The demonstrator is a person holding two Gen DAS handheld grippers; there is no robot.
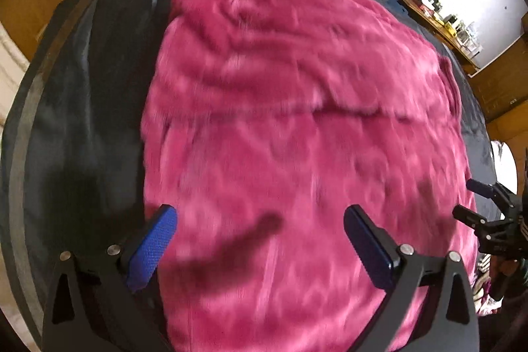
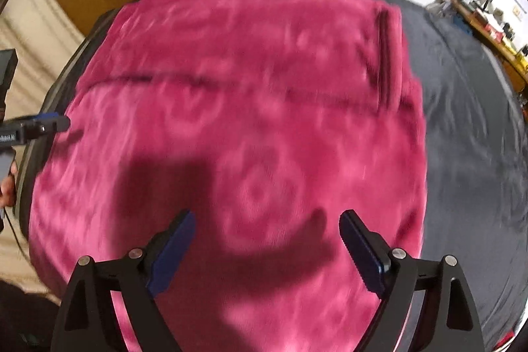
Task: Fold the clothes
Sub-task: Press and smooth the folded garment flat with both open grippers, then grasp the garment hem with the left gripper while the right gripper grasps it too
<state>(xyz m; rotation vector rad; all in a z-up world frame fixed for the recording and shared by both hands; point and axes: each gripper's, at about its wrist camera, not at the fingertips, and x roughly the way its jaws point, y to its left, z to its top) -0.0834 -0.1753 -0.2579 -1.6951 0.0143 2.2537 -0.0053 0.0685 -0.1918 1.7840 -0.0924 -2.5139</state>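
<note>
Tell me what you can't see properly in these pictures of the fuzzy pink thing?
- Pink garment: motion blur in both wrist views smears its seams, so what kind of clothing it is stays unclear.
- Its near hem: cut off by the bottom edge, behind the left gripper and right gripper.
- Shelf clutter: too small and far away.
- The person: only a hand shows at the edge.

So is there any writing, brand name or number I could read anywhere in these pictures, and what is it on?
White lettering on the side of the left gripper, at the left edge of the right wrist view: ends in what looks like "AI"; the rest is cut off and blurred.
Boxes and items on the wooden shelf: too small to read.
Pink fleece garment, dark cover, right gripper: no text.
</note>
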